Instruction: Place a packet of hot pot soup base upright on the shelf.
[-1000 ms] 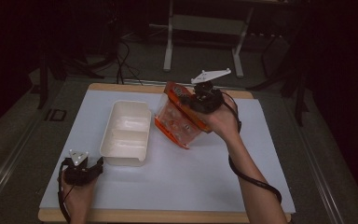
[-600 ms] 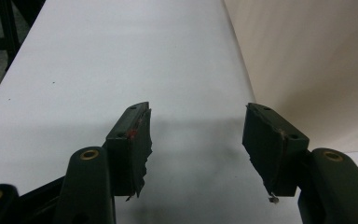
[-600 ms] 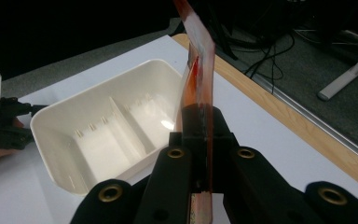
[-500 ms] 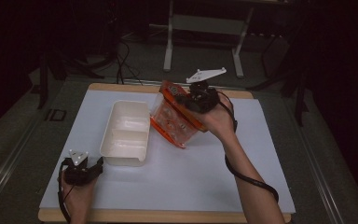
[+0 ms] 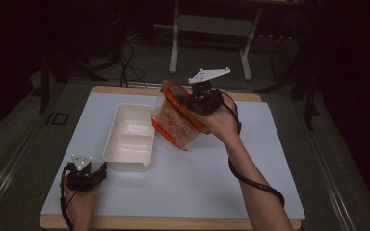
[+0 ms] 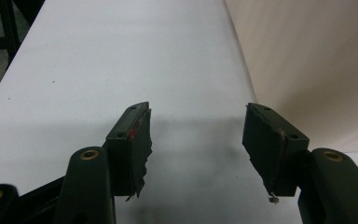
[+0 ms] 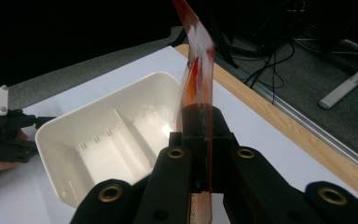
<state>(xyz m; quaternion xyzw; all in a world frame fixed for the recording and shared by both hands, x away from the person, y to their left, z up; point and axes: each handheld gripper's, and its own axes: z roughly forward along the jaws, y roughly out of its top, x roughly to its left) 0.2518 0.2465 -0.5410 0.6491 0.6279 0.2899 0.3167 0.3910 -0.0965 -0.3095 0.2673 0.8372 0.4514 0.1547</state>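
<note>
The right gripper [image 5: 195, 102] clamps its jaws tight on the upper edge of a clear plastic bag with orange print [image 5: 178, 122], which hangs tilted just to the right of the white two-compartment tray [image 5: 129, 137]. In the right gripper view the bag's rim [image 7: 199, 70] stands pinched thin between the pads. Holding it by the top edge likely lets the contents sag to the bottom corner, which hangs close above the table [image 5: 221, 178] right beside the tray, ready for tipping or emptying toward the compartments; both look bare.

The left gripper [image 5: 89, 175] rests low at the tray's near-left corner, its jaws spread apart with nothing between them; its own view shows the white table [image 6: 98, 60] between the pads and the tray's wall [image 6: 317, 65] just beside. It seems parked there to steady the tray if needed.
</note>
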